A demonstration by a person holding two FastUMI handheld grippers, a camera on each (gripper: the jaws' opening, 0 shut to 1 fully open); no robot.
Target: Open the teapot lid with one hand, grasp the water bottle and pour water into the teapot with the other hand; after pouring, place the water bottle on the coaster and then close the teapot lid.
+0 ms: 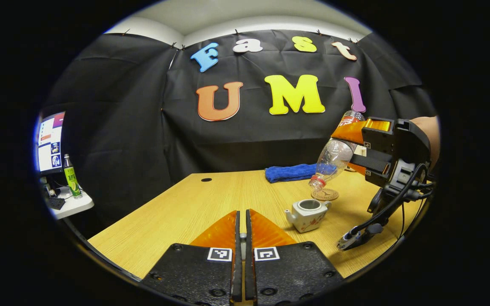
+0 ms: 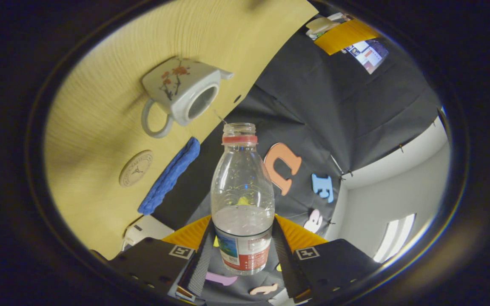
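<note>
1. On the wooden table (image 1: 177, 208), in the left gripper view, the white teapot (image 1: 309, 214) stands with its top open and no lid on it, spout toward the left of the view.
2. Just above it the water bottle (image 1: 332, 159) hangs tilted, mouth down and over the pot's opening.
3. Both fingers of the right gripper (image 2: 241, 242) press on the bottle's labelled lower body; in the right gripper view a little water sits near the label and the cap is off.
4. Behind the teapot lies the round coaster (image 1: 325, 194), bare, and farther back a folded blue cloth (image 1: 289, 172).
5. At the bottom of its own view the left gripper (image 1: 241, 229) has its fingers pressed almost together; whether the lid sits between them I cannot tell.
</note>
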